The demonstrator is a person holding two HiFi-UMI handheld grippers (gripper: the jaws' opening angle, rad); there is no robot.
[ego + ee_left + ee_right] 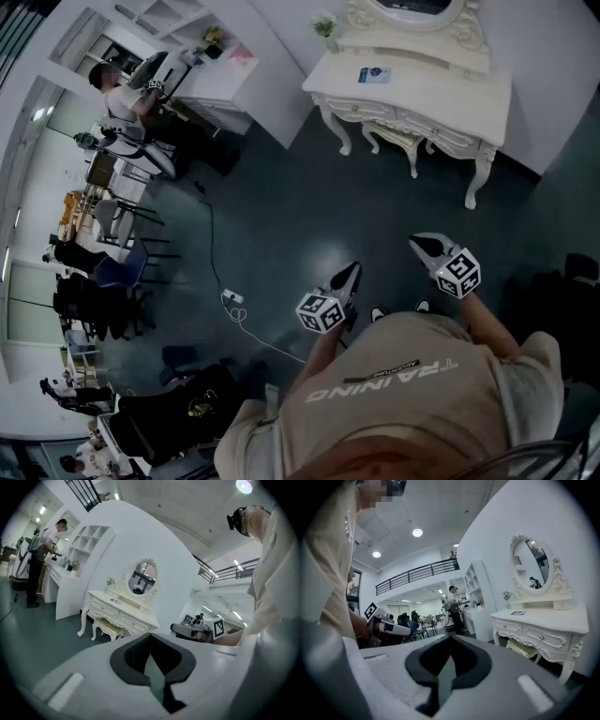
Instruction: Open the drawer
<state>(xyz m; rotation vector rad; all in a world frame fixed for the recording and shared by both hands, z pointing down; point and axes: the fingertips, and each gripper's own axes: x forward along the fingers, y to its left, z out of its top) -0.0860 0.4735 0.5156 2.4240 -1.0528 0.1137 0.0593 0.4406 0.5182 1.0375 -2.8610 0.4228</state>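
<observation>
Left claw (354,269), right claw (418,242) closed, drawer (546,637) well apart ahead

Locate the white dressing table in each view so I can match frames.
Head view: dressing table at top right, against the wall.
Left gripper view: left of centre, mid-height.
Right gripper view: far right, mid-height.
Shared landmark: the oval mirror standing on it.

The white dressing table (441,98) stood on the dark floor (281,216) (against the wall), bearing an oval mirror (412,7), a small potted plant (325,26) and what looked like a booklet (373,75).
</observation>
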